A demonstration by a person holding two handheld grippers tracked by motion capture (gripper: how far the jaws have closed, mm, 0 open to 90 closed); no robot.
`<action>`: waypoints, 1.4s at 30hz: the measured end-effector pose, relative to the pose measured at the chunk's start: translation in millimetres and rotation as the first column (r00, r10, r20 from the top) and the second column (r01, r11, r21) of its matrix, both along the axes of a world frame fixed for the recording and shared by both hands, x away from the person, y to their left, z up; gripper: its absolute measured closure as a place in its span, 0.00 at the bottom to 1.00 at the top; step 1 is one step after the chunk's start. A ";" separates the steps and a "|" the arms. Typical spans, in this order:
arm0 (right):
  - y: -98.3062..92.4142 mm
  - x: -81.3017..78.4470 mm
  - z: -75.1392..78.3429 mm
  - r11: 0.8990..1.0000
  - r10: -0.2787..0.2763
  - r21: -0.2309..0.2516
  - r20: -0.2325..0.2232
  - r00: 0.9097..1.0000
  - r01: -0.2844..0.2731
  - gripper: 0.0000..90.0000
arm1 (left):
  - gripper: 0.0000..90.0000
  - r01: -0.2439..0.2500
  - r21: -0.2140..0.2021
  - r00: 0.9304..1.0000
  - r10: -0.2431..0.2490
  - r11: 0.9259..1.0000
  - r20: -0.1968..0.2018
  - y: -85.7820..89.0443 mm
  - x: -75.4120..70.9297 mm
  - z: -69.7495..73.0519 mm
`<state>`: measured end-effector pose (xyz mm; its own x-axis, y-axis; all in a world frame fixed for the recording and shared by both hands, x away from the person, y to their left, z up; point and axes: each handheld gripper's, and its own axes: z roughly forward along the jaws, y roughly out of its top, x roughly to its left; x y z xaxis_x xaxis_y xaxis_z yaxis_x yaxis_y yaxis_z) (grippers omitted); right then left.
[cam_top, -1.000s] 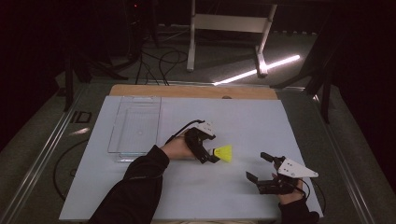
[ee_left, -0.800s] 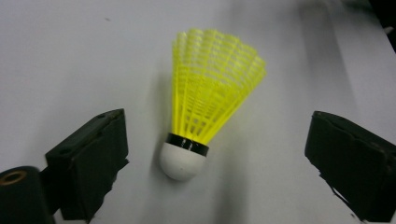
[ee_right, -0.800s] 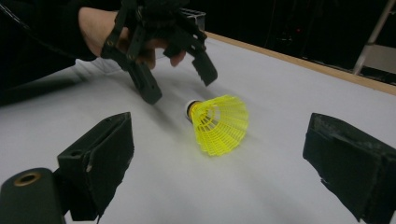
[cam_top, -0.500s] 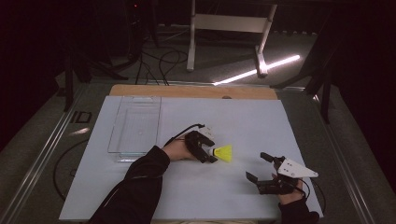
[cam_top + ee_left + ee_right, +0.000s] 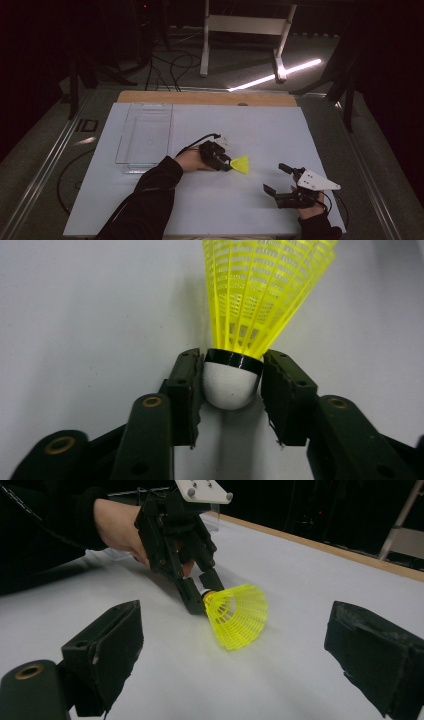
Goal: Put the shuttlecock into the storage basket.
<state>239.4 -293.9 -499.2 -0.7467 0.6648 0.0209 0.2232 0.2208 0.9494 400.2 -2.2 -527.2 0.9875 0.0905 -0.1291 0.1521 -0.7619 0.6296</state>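
As seen from above, left gripper (image 5: 223, 161) lying low near the middle of the white table (image 5: 210, 210), jaws having just been closing and now pinching the white cork nose of a yellow shuttlecock (image 5: 241, 164). In the left gripper view, both pads pressed against either side of the cork (image 5: 231, 385), black band just above the pads, yellow skirt fanning away beyond the tips. In the right gripper view, same shuttlecock (image 5: 237, 615) tilted with the lower rim of its skirt seeming to rest on the table, so grasp judged made but lift not yet begun. Right gripper (image 5: 284, 183) resting well apart, toward the near right edge of the table, jaws spread wide with nothing between them, pointed at the shuttlecock. Clear tray (image 5: 145, 135) sitting to the far left of the left hand (image 5: 190, 160), apparently bare inside; cannot tell for certain through the glare. Judged stage: pick-up secured, first step complete. Remaining, as far as can be judged: raising the shuttlecock off the table and carrying it to wherever it belongs, possibly the tray or the waiting right gripper; destination not determinable from the scene. Grip rated sound, centred on the cork and not on the fragile skirt.
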 end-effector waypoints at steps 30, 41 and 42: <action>-1.1 -0.1 0.7 1.000 -0.010 -0.002 0.005 1.000 0.010 0.10 | 0.72 -0.052 0.021 0.999 0.051 0.998 0.019 7.2 -8.2 37.3; -1.1 0.1 0.5 1.000 -0.011 -0.002 0.004 1.000 0.011 0.10 | 0.73 -0.080 0.024 0.995 0.078 0.997 0.059 10.7 -14.8 59.1; -1.1 0.0 0.6 1.000 -0.012 -0.001 0.005 1.000 0.012 0.10 | 0.73 -0.081 0.016 0.995 0.080 0.997 0.064 11.9 -16.5 63.0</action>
<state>239.4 -295.0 -498.5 -0.7388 0.6737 0.0171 0.2216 0.2188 0.9503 383.7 9.7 -464.1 0.9830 0.1718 -0.0642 0.1738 -0.7605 0.6257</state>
